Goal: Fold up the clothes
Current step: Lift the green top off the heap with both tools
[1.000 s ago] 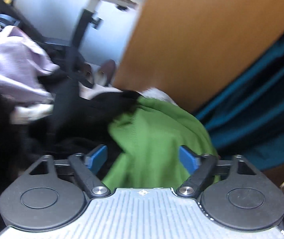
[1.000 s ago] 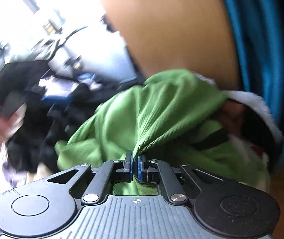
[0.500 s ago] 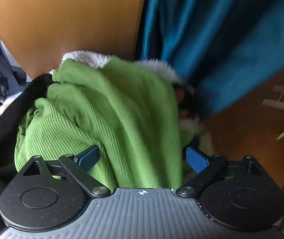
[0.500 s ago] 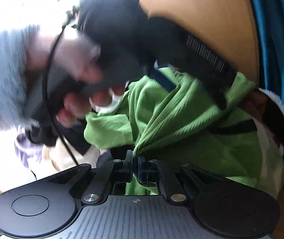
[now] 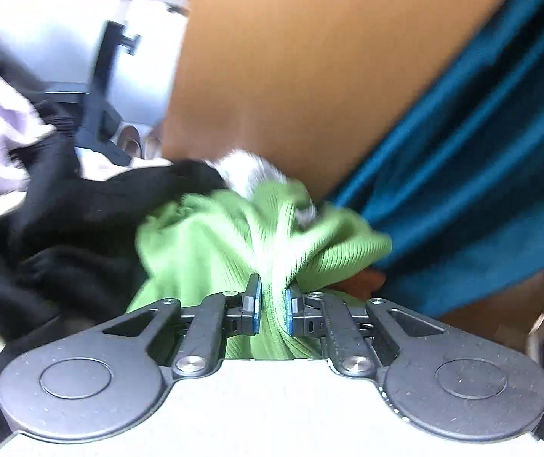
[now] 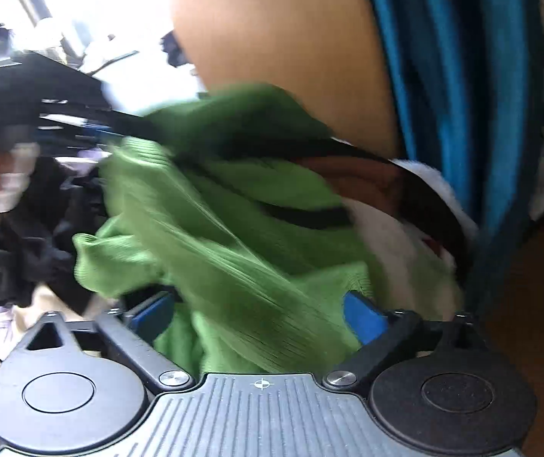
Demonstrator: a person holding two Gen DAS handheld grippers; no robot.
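The green garment (image 5: 211, 251) is ribbed knit cloth, matt and soft-looking. The left gripper (image 5: 272, 306) is matt black plastic with shiny metal rivets (its pads look blue). The panel (image 5: 302, 57) behind looks like smooth, matt wood.

An orange-brown panel (image 5: 310, 68) fills the upper middle of the frame, a teal curtain (image 5: 481, 175) hanging at its right, grey metal stand (image 5: 108, 61) upper left.
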